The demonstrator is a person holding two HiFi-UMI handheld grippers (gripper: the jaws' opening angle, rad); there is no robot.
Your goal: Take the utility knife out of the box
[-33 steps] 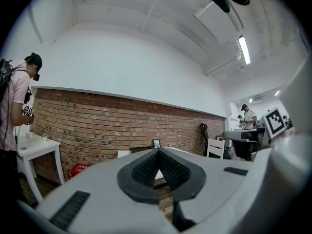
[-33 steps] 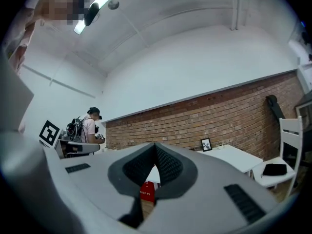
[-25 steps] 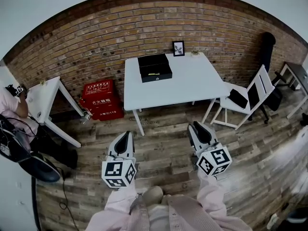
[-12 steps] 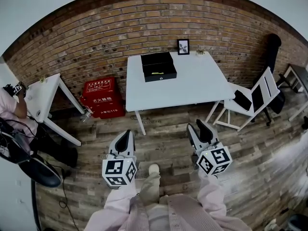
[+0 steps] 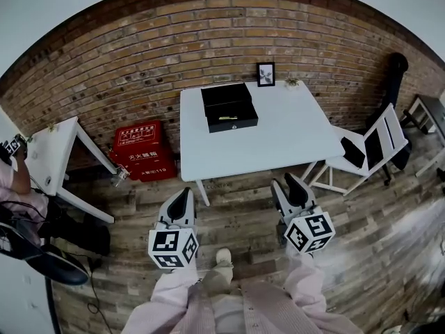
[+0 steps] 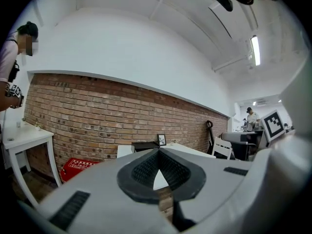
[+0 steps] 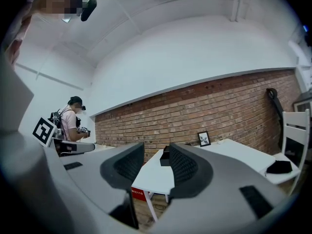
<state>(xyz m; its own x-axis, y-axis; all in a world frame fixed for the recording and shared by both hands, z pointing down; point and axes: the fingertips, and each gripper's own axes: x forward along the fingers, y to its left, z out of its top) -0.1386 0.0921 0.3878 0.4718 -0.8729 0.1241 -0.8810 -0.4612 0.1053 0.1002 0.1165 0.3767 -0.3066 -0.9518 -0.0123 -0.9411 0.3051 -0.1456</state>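
judged step is the approach: with the fingers of the left gripper [image 5: 184, 193] closed on nothing and those of the right gripper [image 5: 286, 182] just opened wide and empty, advance squarely toward the counter [image 5: 292, 134], now well apart, where the utility knife [image 5: 233, 117] lies inside the open black box [image 5: 229, 96].

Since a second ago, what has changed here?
The person has stepped nearer the white table. The right gripper has just been opening its jaws, with nothing between them. The black box stays open on the table; the left gripper stays shut and empty.
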